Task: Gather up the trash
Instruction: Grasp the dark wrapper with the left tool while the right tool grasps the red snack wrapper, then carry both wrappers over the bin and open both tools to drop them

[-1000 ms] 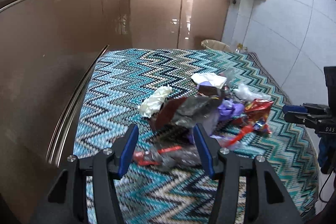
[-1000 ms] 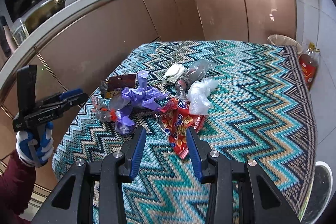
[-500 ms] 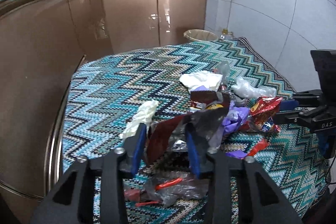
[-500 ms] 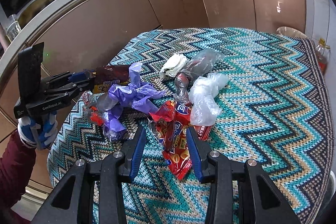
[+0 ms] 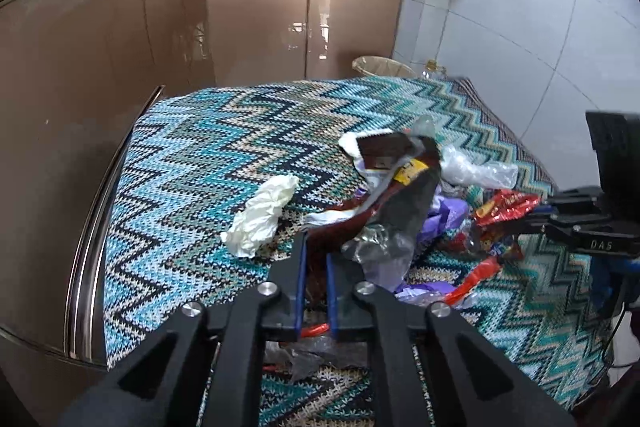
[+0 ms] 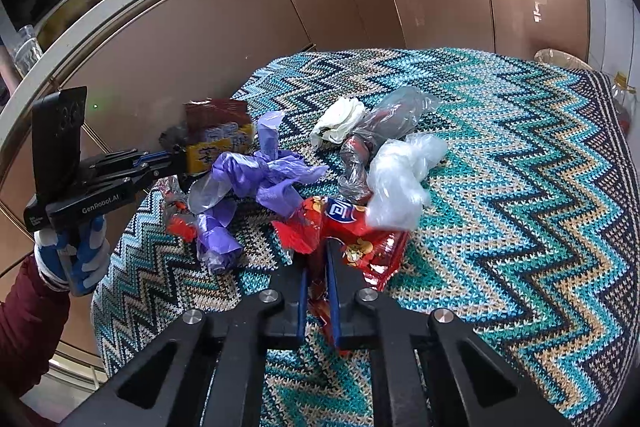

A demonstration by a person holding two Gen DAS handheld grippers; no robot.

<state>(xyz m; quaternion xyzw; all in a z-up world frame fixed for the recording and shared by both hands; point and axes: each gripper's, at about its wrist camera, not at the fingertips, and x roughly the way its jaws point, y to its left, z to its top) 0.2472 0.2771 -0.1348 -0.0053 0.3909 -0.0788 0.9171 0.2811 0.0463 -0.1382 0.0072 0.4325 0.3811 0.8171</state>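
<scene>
Left wrist view shows the dark brown wrapper [image 5: 404,183] pinched by its lower end between the narrow blue fingers [image 5: 300,279] of the left gripper [image 5: 316,267], so it stands up at frame centre above the zigzag cloth on the desk [image 5: 192,163], apparently lifted clear of the pile for carrying off. In the right wrist view the right gripper [image 6: 318,267] is likewise closed on the red snack bag [image 6: 352,231] at lower centre, its crumpled top fanning out above the tips. Around them lie purple plastic [image 6: 260,179], a clear bag [image 6: 400,175] and a white tissue [image 5: 260,215], loose and ungrasped. A bin [image 5: 380,67] sits beyond the desk's far edge, upper centre, the likely destination.
</scene>
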